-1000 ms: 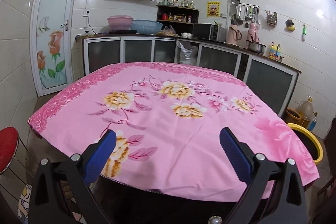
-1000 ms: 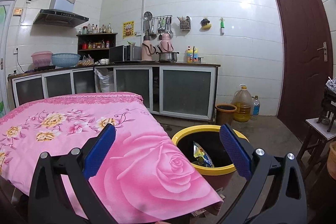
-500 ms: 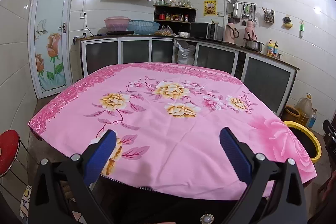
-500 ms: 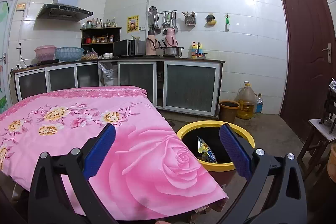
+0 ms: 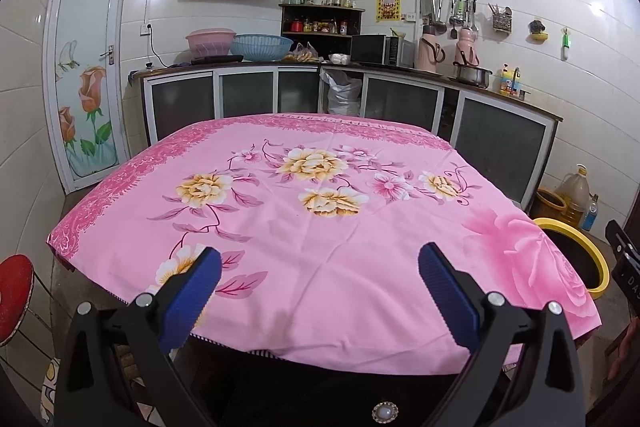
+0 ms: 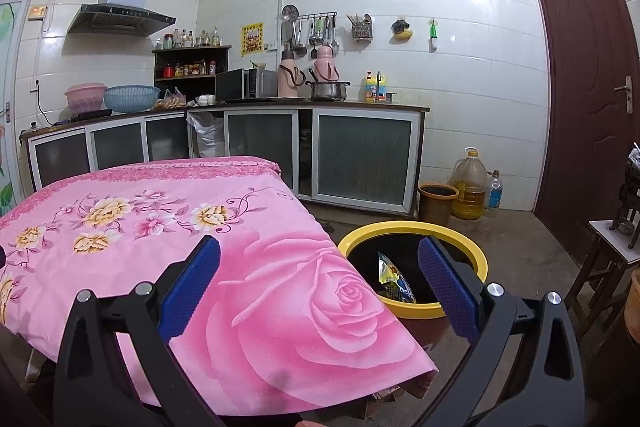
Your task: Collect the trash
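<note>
Both grippers backed off the pink tablecloth (image 5: 320, 247) (fingers spread, empty) in a tiled kitchen.

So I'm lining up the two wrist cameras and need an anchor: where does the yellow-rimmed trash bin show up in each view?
Left wrist view: the yellow-rimmed trash bin sits at the far right edge, partly hidden behind the pink tablecloth corner.
Right wrist view: the bin is right of centre, on the floor beside the table, with a snack wrapper inside.
Shared landmark: the oil jug by the wall behind the bin.
</note>
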Demonstrator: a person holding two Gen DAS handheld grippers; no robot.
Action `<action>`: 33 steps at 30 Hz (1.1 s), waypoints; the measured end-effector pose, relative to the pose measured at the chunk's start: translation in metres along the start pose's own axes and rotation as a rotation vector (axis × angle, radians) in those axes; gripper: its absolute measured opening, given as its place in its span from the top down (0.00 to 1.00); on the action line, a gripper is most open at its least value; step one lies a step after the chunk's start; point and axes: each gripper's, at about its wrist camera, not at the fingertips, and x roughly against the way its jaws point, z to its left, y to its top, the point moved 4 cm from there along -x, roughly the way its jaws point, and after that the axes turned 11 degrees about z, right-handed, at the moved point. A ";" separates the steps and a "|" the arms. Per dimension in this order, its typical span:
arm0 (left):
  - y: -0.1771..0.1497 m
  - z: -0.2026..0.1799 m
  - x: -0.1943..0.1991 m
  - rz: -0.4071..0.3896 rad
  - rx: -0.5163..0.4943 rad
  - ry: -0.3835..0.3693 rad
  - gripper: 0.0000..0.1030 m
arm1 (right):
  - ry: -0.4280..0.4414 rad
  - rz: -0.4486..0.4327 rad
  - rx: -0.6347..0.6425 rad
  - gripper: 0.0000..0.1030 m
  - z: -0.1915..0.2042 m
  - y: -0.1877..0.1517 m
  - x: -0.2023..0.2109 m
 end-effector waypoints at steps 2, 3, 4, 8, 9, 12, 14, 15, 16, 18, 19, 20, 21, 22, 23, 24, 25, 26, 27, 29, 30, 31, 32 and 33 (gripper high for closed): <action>0.000 0.000 -0.001 0.003 0.000 -0.003 0.08 | 0.002 0.006 -0.001 0.08 0.000 0.000 -0.001; -0.001 -0.001 -0.001 0.006 0.001 -0.003 0.08 | 0.001 0.008 -0.001 0.08 0.000 -0.001 -0.002; 0.000 -0.001 -0.002 0.008 0.002 -0.003 0.08 | 0.002 0.010 -0.001 0.08 -0.001 -0.001 -0.002; 0.000 0.000 -0.005 0.016 0.007 -0.007 0.08 | 0.003 0.012 0.002 0.08 -0.001 -0.001 -0.003; -0.001 -0.001 -0.005 0.017 0.007 -0.007 0.08 | 0.005 0.013 0.002 0.08 -0.001 -0.001 -0.003; -0.002 0.000 -0.005 0.020 0.009 -0.006 0.08 | 0.006 0.019 0.003 0.08 -0.001 -0.002 -0.005; -0.003 -0.001 -0.006 0.023 0.012 -0.009 0.08 | 0.007 0.023 0.005 0.08 -0.001 -0.002 -0.006; -0.003 -0.001 -0.006 0.024 0.013 -0.008 0.08 | 0.008 0.024 0.005 0.08 -0.001 -0.002 -0.006; -0.003 -0.001 -0.006 0.024 0.012 -0.008 0.08 | 0.009 0.024 0.006 0.08 -0.001 -0.002 -0.006; -0.004 -0.001 -0.006 0.025 0.013 -0.010 0.08 | 0.008 0.024 0.006 0.08 -0.001 -0.002 -0.006; -0.004 -0.001 -0.006 0.025 0.013 -0.010 0.08 | 0.008 0.026 0.006 0.08 -0.001 -0.002 -0.006; -0.004 -0.001 -0.006 0.026 0.013 -0.009 0.08 | 0.009 0.026 0.006 0.08 0.000 -0.002 -0.006; -0.004 -0.001 -0.006 0.027 0.014 -0.010 0.08 | 0.009 0.027 0.007 0.08 -0.001 -0.002 -0.007; -0.004 -0.001 -0.006 0.027 0.015 -0.010 0.08 | 0.010 0.028 0.007 0.08 -0.001 -0.002 -0.007; -0.004 -0.001 -0.006 0.027 0.015 -0.011 0.08 | 0.010 0.028 0.008 0.08 -0.001 -0.002 -0.007; -0.004 -0.001 -0.006 0.027 0.015 -0.010 0.08 | 0.009 0.027 0.008 0.08 -0.001 -0.002 -0.007; -0.004 -0.001 -0.006 0.027 0.014 -0.010 0.08 | 0.009 0.027 0.008 0.08 -0.001 -0.002 -0.007; -0.004 -0.001 -0.006 0.027 0.014 -0.010 0.08 | 0.010 0.027 0.007 0.08 -0.001 -0.002 -0.007; -0.004 -0.001 -0.006 0.027 0.014 -0.010 0.08 | 0.009 0.027 0.008 0.08 -0.001 -0.002 -0.007; -0.004 -0.001 -0.006 0.027 0.014 -0.010 0.08 | 0.009 0.029 0.010 0.08 -0.001 -0.002 -0.007; -0.004 -0.001 -0.006 0.027 0.013 -0.010 0.08 | 0.010 0.029 0.010 0.08 -0.001 -0.003 -0.008; -0.005 -0.001 -0.006 0.027 0.013 -0.011 0.08 | 0.009 0.028 0.010 0.08 -0.001 -0.003 -0.008; -0.005 -0.001 -0.006 0.027 0.012 -0.010 0.08 | 0.010 0.028 0.011 0.08 -0.001 -0.003 -0.008; -0.005 -0.002 -0.007 0.027 0.011 -0.010 0.08 | 0.009 0.028 0.011 0.08 -0.001 -0.003 -0.008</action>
